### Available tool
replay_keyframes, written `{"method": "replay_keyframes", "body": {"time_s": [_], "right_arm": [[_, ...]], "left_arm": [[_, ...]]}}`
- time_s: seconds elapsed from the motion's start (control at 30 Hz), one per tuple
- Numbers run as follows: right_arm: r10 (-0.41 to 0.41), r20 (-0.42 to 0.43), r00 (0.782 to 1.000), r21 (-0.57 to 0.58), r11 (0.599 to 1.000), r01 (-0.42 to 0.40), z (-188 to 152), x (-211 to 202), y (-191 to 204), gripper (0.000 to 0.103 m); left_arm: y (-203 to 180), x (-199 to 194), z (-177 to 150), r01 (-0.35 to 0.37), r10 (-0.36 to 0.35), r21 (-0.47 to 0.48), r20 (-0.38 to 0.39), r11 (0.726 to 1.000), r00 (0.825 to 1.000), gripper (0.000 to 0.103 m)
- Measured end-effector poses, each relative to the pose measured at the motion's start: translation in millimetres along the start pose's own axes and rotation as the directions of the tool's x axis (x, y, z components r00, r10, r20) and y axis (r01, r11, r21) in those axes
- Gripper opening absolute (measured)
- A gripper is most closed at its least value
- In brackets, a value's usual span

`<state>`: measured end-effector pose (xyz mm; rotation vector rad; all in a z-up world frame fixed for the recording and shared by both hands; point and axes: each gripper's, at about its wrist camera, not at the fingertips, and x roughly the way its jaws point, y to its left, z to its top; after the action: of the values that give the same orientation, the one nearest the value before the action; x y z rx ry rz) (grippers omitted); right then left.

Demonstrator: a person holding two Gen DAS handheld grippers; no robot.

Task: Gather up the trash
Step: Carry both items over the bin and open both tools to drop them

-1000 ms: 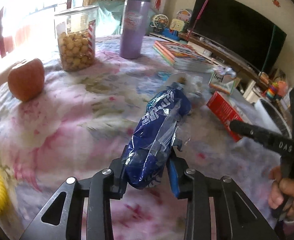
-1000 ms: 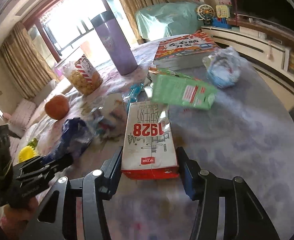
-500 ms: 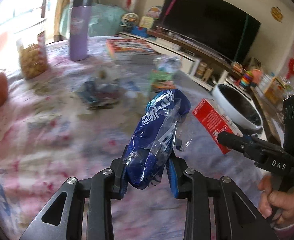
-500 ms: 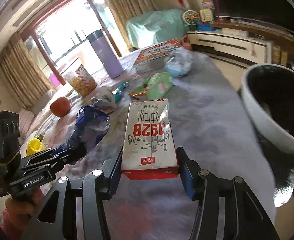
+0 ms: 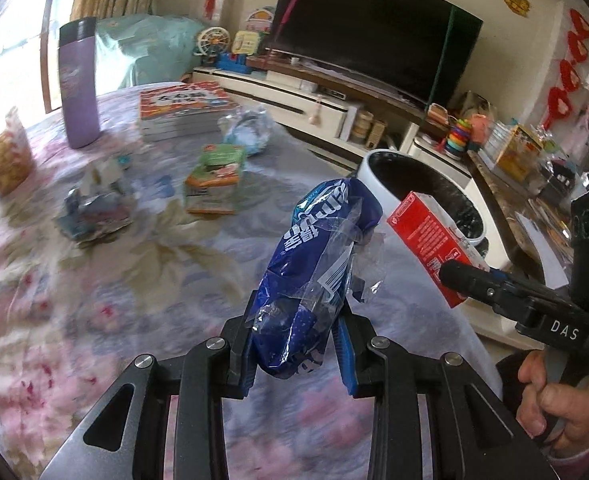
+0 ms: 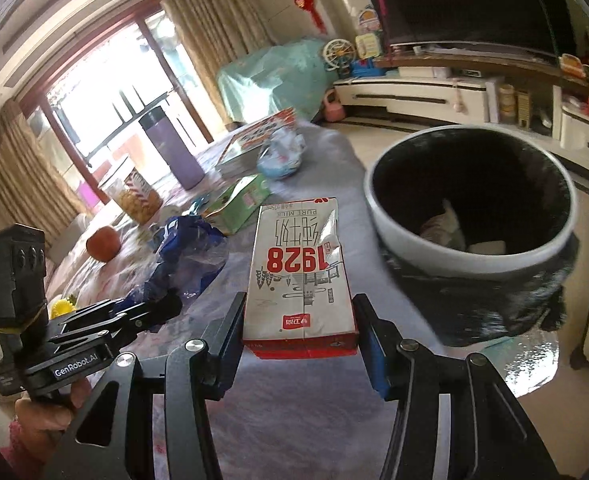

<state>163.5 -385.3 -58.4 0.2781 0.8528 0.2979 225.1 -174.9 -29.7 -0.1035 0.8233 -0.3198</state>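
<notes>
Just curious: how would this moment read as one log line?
left tool: holds blue wrapper | right tool: holds milk carton | trash bin: just ahead

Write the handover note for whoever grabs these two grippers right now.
Left gripper: shut on the blue plastic wrapper, held up off the table.
Right gripper: shut on the red and white milk carton, close to the bin.
White bin: beside the table's edge, some scraps already inside.
Done: two pieces of trash picked up; neither dropped in yet.
Left: release both over the bin, then probably fetch the green carton, the crumpled foil wrapper and the light blue bag. Bottle, snack jar, apple and books do not look like trash.
</notes>
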Motion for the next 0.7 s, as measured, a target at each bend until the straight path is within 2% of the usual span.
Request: {"method": "replay_keyframes", "body": {"time_s": [0.7], "right_arm": [[-0.087, 0.079, 0.993, 0.097, 0.992, 0.079, 14, -39, -60, 0.052]], "left_arm": [[-69, 42, 38, 0.063, -0.061, 0.107, -0.017, 0.992, 0.998, 0.031]]}}
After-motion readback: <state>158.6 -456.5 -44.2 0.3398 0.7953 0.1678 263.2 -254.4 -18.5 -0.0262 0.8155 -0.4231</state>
